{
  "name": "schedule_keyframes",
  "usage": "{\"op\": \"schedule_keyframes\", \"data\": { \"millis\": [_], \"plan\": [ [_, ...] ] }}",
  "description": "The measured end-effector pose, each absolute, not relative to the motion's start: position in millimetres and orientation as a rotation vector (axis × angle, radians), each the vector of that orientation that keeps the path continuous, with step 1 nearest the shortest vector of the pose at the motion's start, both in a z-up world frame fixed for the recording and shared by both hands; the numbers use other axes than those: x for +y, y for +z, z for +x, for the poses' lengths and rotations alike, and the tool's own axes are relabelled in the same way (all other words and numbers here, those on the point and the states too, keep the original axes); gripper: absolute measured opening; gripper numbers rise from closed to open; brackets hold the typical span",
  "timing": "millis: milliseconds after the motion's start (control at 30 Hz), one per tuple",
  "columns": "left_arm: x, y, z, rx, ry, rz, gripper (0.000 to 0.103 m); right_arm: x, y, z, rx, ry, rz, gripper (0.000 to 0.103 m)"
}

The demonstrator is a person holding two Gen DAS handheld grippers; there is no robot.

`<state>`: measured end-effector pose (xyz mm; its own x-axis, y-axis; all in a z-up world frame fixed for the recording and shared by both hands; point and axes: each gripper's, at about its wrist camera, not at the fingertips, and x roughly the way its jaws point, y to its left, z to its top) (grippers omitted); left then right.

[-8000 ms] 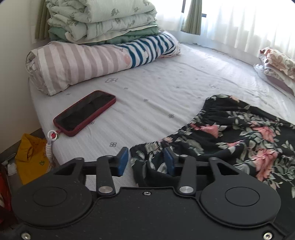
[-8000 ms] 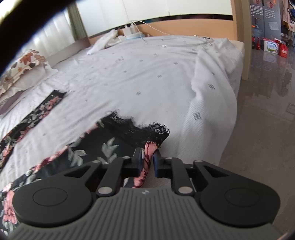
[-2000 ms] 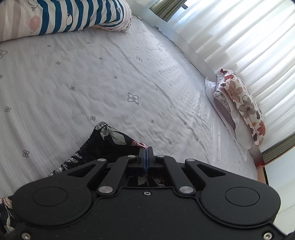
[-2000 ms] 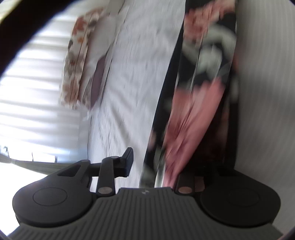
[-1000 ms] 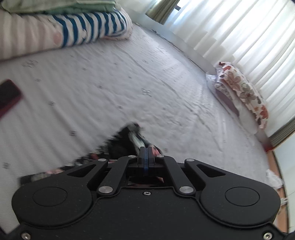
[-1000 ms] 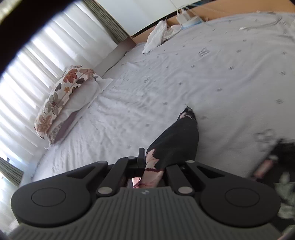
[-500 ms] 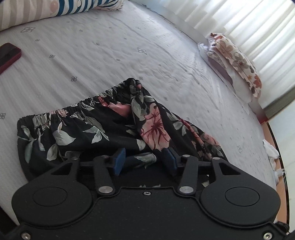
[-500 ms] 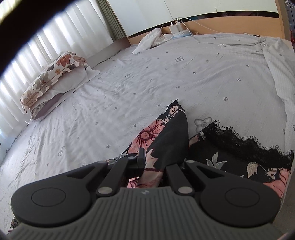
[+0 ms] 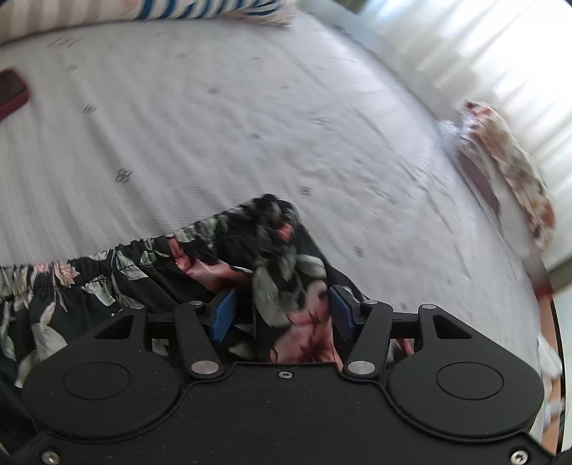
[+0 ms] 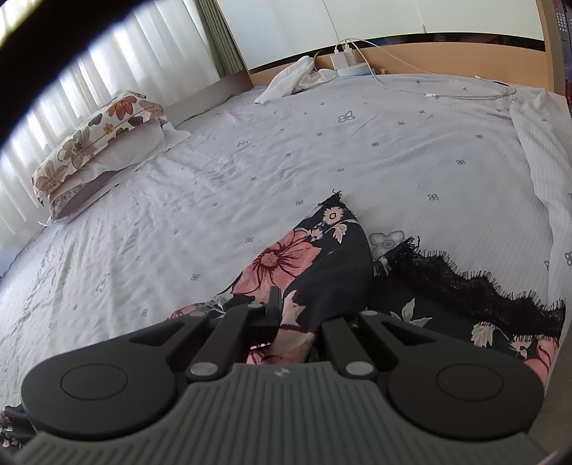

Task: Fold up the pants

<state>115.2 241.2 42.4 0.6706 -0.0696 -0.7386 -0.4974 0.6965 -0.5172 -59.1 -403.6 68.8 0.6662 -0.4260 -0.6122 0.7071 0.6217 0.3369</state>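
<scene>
1. We saw the pants [image 9: 200,257], black with pink flowers and grey leaves, lying on the bed [image 9: 214,125] near its front edge, with the gathered elastic waistband running along the bed side of the cloth.
2. In the right wrist view the pants [image 10: 343,264] were folded over on themselves, a peaked corner of fabric standing up above a lace-trimmed hem [image 10: 475,286] that lay flat beside it.
3. Our left gripper [image 9: 282,314] hung just over the pants with its jaws opening; a fold of the floral cloth rose between the blue pads [image 9: 223,314], but the pads did not press on it.
4. Our right gripper [image 10: 295,322] was closed tight on the raised fold of the pants, the fabric pinched between its fingers and draping over them.
5. Beyond the pants, across the bed, a floral pillow [image 10: 96,136] lay by the white curtains [image 10: 107,64].
6. Far from the pants, at the headboard side, we noted a white cloth [image 10: 293,78] and a charger with cables [image 10: 357,60].
7. To the left of the pants in the left wrist view, a dark red phone [image 9: 10,93] sat on the sheet, and striped bedding [image 9: 143,10] lay along the far edge; that picture was blurred.
</scene>
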Motion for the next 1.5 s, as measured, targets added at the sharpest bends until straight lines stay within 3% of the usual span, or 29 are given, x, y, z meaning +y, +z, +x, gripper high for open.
{"op": "schedule_keyframes", "data": {
  "millis": [33, 67, 100, 133, 267, 333, 400, 433, 467, 500, 933, 1233, 1433, 1500],
  "plan": [
    [243, 38, 119, 0.818, 0.265, -0.797, 0.048, -404, 68, -59, 0.516, -0.686, 0.599, 0.003],
    [243, 36, 122, 0.821, 0.253, -0.812, 0.028, -404, 67, -59, 0.518, -0.688, 0.597, 0.003],
    [244, 34, 124, 0.821, 0.233, -0.819, 0.000, -405, 66, -59, 0.519, -0.690, 0.599, 0.003],
    [243, 35, 126, 0.817, 0.222, -0.810, 0.004, -406, 66, -59, 0.518, -0.691, 0.601, 0.003],
    [225, 60, 113, 0.716, 0.198, -0.677, 0.002, -405, 67, -59, 0.516, -0.691, 0.601, 0.003],
    [226, 64, 115, 0.716, 0.179, -0.686, 0.008, -405, 67, -59, 0.516, -0.691, 0.596, 0.003],
    [231, 58, 126, 0.774, 0.210, -0.729, 0.026, -406, 67, -58, 0.514, -0.690, 0.595, 0.003],
    [234, 52, 131, 0.796, 0.225, -0.752, 0.028, -406, 66, -58, 0.515, -0.690, 0.598, 0.003],
    [236, 45, 136, 0.815, 0.236, -0.775, 0.021, -406, 66, -57, 0.515, -0.688, 0.600, 0.003],
    [238, 40, 138, 0.828, 0.241, -0.793, 0.000, -407, 66, -56, 0.516, -0.687, 0.601, 0.003],
    [273, 125, 34, 0.562, 0.172, -0.747, 0.001, -391, 109, -107, 0.422, -0.635, 0.561, 0.002],
    [299, 89, -27, 0.633, 0.292, -0.687, 0.001, -354, 75, -147, 0.551, -0.639, 0.516, 0.003],
    [305, 55, -29, 0.717, 0.384, -0.629, 0.001, -355, 36, -153, 0.643, -0.655, 0.589, 0.003],
    [304, 48, -28, 0.732, 0.405, -0.611, 0.001, -358, 31, -157, 0.636, -0.650, 0.612, 0.008]
  ]
}}
